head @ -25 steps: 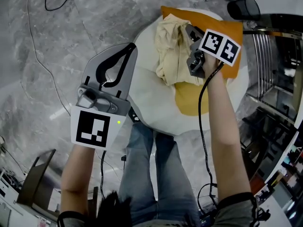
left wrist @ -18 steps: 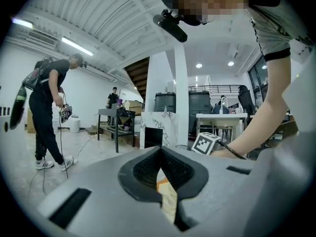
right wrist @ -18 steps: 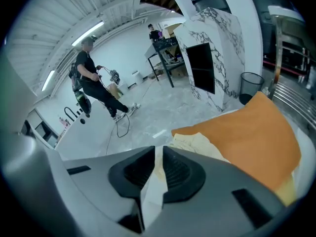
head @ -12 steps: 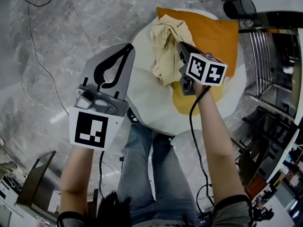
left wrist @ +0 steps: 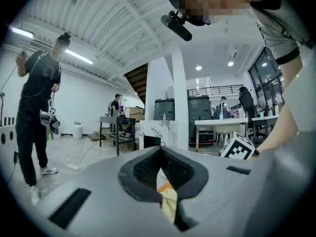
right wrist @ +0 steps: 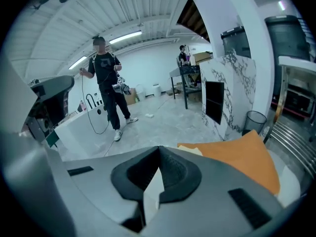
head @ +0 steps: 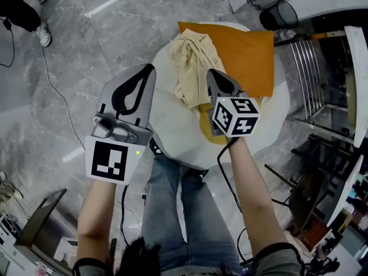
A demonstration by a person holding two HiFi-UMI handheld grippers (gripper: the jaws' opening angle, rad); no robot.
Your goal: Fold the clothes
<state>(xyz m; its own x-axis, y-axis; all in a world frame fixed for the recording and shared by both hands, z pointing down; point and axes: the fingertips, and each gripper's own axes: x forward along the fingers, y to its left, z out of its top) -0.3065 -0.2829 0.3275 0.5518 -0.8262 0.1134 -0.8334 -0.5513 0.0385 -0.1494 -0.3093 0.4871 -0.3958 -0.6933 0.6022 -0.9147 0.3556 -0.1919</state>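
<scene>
A crumpled cream garment (head: 192, 56) lies on the round white table (head: 167, 114), overlapping the left side of a spread orange garment (head: 244, 53). My right gripper (head: 211, 72) is shut and hangs over the table just right of the cream garment's lower end; no cloth shows between its tips. In the right gripper view (right wrist: 159, 148) the orange garment (right wrist: 242, 154) and a cream edge (right wrist: 195, 150) lie past the jaws. My left gripper (head: 150, 68) is shut, empty, at the table's left rim. In its own view (left wrist: 160, 149), cream cloth (left wrist: 169, 201) shows through the gap.
A black bin (head: 278, 15) stands beyond the table and a metal rack (head: 313, 73) to its right. A cable (head: 54, 91) runs over the marble floor on the left. A person in black (right wrist: 106, 83) stands some way off. My legs are under the table's near edge.
My right gripper has pulled back out of the cream garment's middle toward me and leftward, and rolled. The left gripper has edged up toward the table's rim.
</scene>
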